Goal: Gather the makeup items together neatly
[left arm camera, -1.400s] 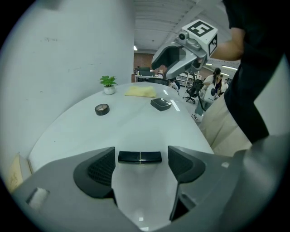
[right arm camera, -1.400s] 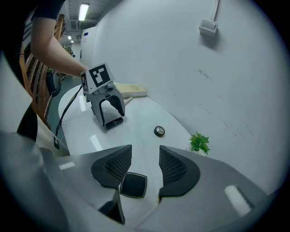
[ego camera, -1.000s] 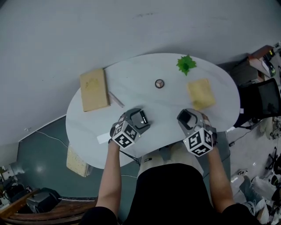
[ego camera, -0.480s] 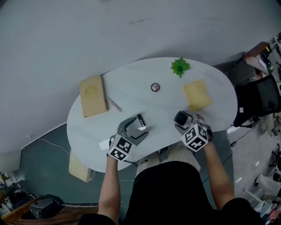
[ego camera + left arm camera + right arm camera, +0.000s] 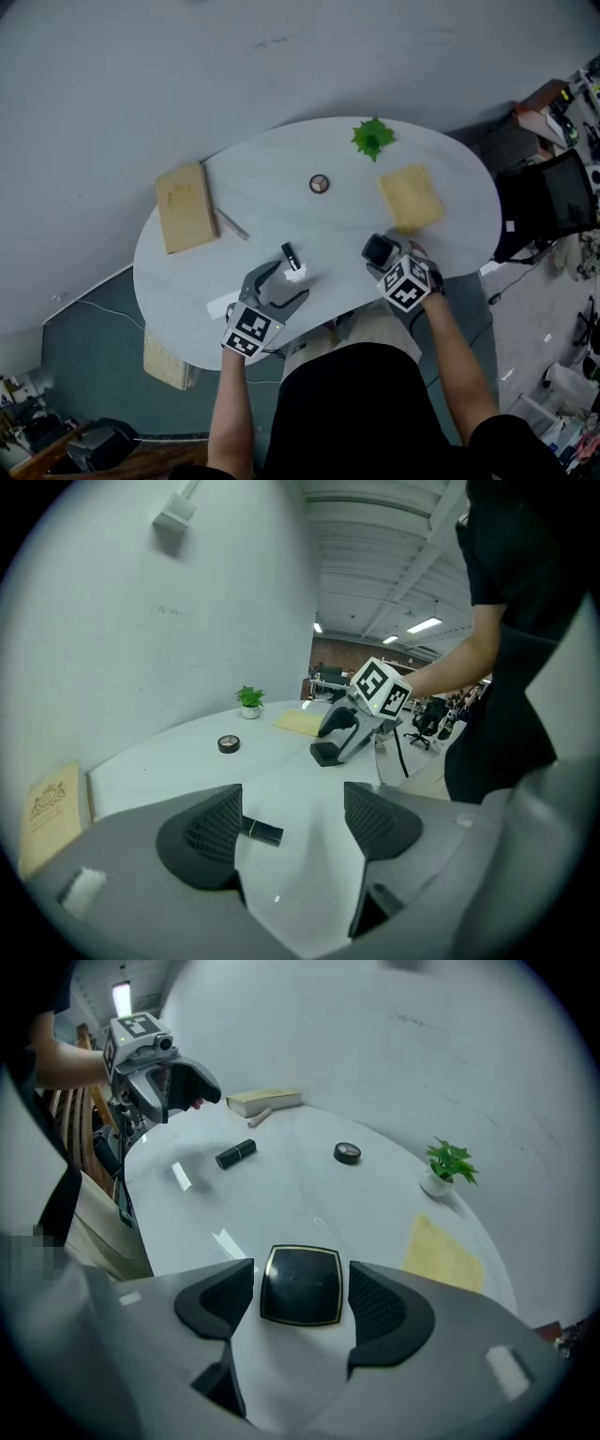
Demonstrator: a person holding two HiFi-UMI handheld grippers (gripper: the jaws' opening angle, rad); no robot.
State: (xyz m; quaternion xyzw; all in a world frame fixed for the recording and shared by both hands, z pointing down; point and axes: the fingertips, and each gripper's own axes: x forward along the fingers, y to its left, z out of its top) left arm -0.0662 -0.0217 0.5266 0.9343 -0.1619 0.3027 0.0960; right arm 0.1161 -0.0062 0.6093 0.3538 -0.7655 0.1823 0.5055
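Note:
A black lipstick tube (image 5: 290, 256) lies on the white oval table (image 5: 281, 178), just ahead of my left gripper (image 5: 284, 283). That gripper is open with nothing between its fingers; in the left gripper view the tube (image 5: 261, 832) shows beside the left finger. My right gripper (image 5: 378, 249) points steeply down at the table's near right. A square black compact (image 5: 301, 1284) lies flat between its jaws, which have just been opening, and a thin gap shows on each side. A small round black pot (image 5: 319, 184) sits mid-table. A thin stick (image 5: 232, 225) lies beside the book.
A tan book (image 5: 185, 206) lies at the left, a yellow cloth (image 5: 411, 197) at the right and a small green plant (image 5: 372, 138) at the far edge. A white strip (image 5: 222, 305) lies near the front left edge. A black chair (image 5: 548, 202) stands to the right.
My left gripper has drawn back from the lipstick tube, which now lies free on the table. My right gripper has come down to the table with the compact.

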